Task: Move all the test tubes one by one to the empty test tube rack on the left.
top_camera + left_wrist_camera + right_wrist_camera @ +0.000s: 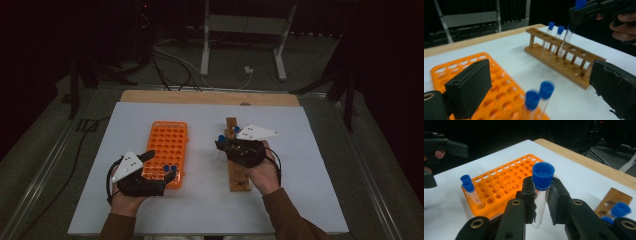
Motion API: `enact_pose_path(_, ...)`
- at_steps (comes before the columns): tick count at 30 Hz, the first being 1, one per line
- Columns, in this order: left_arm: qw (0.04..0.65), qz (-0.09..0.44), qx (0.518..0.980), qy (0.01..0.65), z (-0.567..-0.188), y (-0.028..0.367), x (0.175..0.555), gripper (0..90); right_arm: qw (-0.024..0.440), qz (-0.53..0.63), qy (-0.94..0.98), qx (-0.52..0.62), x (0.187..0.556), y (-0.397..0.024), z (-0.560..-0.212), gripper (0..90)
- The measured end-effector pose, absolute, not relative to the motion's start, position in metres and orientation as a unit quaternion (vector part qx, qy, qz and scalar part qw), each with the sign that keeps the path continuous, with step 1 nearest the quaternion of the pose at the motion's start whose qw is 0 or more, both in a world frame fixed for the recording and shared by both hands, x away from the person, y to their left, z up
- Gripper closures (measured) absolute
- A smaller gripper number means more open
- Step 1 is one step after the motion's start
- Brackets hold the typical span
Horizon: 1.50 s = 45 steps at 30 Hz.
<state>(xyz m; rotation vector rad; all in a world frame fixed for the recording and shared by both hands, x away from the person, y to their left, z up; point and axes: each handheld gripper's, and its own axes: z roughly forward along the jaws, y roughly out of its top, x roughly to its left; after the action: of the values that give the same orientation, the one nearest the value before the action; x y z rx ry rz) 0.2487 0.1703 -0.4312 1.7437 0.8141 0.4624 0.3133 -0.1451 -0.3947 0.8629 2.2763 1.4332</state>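
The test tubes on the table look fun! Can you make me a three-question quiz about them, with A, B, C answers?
1. Where do the two tubes nearest the left gripper stand?
A. in the orange rack
B. flat on the white table top
C. on the floor

2. What colour are the tube caps?
A. red
B. blue
C. green

3. What is the right gripper doing?
A. hanging open with nothing in it
B. clamped on the wooden rack
C. shut on a capped tube

Answers:
1 A: the left gripper view shows the two tubes upright in holes of the orange rack.
2 B: every cap, in the wooden rack and in the orange one, is blue.
3 C: the right gripper view shows its jaws pressed on either side of the capped tube.
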Motion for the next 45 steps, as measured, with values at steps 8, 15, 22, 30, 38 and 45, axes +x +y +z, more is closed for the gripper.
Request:
enact_pose_path(8, 0.543, 0.195, 0.754, 0.314, -0.42, 0.135, 0.253, 8.3, 0.142, 0.506, 0.803, 0.28, 0.306, -0.132, -0.389, 77.0)
enact_pose_path(15, 0.535, 0.192, 0.767, 0.298, -0.418, 0.112, 0.258, 22.2, 0.127, 0.516, 0.802, 0.272, 0.302, -0.128, -0.387, 77.0)
enact_pose_path(22, 0.524, 0.177, 0.778, 0.299, -0.422, 0.097, 0.268, 44.9, 0.114, 0.524, 0.802, 0.264, 0.298, -0.124, -0.384, 76.9)
enact_pose_path(30, 0.525, 0.154, 0.785, 0.293, -0.426, 0.091, 0.275, 68.2, 0.109, 0.521, 0.807, 0.257, 0.297, -0.12, -0.385, 76.9)
enact_pose_path(38, 0.533, 0.151, 0.781, 0.289, -0.425, 0.093, 0.276, 74.7, 0.106, 0.518, 0.809, 0.256, 0.297, -0.118, -0.388, 76.9)
enact_pose_path(45, 0.535, 0.152, 0.782, 0.281, -0.425, 0.093, 0.274, 77.3, 0.102, 0.519, 0.809, 0.256, 0.297, -0.117, -0.388, 77.0)
